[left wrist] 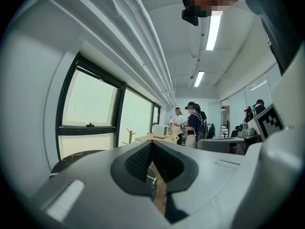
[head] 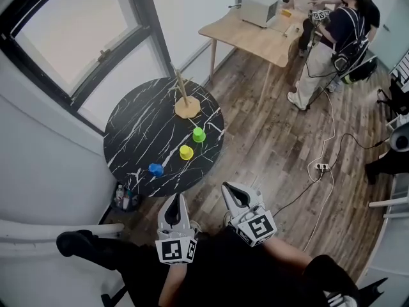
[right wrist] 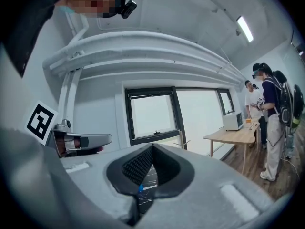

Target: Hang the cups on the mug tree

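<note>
A round black marble table point(head: 137, 136) bears a wooden mug tree point(head: 185, 102) at its far side, with no cup on its pegs. Three cups stand on the table top: a green cup point(head: 199, 134), a yellow cup point(head: 186, 152) and a blue cup point(head: 156, 169) nearest me. My left gripper point(head: 174, 200) and right gripper point(head: 230, 188) hover side by side short of the table's near edge, both shut and empty. In the left gripper view the jaws meet at the left gripper point(left wrist: 152, 145). In the right gripper view a speck of the blue cup point(right wrist: 139, 188) shows below the right gripper point(right wrist: 152, 147).
A wooden table point(head: 255, 37) with a white box-shaped appliance point(head: 261, 6) stands at the back right, with people point(head: 332, 43) beside it. A cable and power strip point(head: 321, 167) lie on the wood floor. Small bottles point(head: 123, 198) sit on the floor by the wall. Windows point(head: 70, 37) line the left.
</note>
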Tool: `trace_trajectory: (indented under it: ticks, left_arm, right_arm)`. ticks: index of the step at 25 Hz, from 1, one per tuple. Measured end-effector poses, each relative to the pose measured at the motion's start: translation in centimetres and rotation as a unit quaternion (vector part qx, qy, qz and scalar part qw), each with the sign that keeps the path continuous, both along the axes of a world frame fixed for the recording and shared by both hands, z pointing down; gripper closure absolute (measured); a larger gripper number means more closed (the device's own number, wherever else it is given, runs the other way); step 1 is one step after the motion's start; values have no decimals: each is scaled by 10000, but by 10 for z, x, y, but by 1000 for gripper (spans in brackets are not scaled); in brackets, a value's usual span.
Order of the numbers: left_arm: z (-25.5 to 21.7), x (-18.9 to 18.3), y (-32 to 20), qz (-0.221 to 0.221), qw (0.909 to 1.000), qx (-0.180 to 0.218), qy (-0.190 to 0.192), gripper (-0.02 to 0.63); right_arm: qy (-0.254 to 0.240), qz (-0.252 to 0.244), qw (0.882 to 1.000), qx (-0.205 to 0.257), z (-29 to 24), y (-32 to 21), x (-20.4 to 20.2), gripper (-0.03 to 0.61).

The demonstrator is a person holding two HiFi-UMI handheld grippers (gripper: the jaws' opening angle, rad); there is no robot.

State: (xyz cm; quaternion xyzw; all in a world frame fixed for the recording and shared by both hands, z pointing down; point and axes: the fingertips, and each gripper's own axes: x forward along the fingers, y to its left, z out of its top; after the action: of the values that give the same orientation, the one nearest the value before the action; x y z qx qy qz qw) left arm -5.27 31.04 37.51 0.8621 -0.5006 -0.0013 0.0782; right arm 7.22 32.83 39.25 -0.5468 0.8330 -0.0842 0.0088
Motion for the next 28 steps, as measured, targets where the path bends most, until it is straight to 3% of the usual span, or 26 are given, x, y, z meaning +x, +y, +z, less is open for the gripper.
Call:
trace_trajectory:
  ticks: [12,28]
  left_arm:
    - [16,25,-14,-147,9998,-89,-103,615]
    - [38,-8,-137,311,9993,-215,-10,615]
  right_arm:
    - [-112,-220,9997,-91,24,-25,23,583]
    - [68,156,9992,-350,54,-122,-9,582]
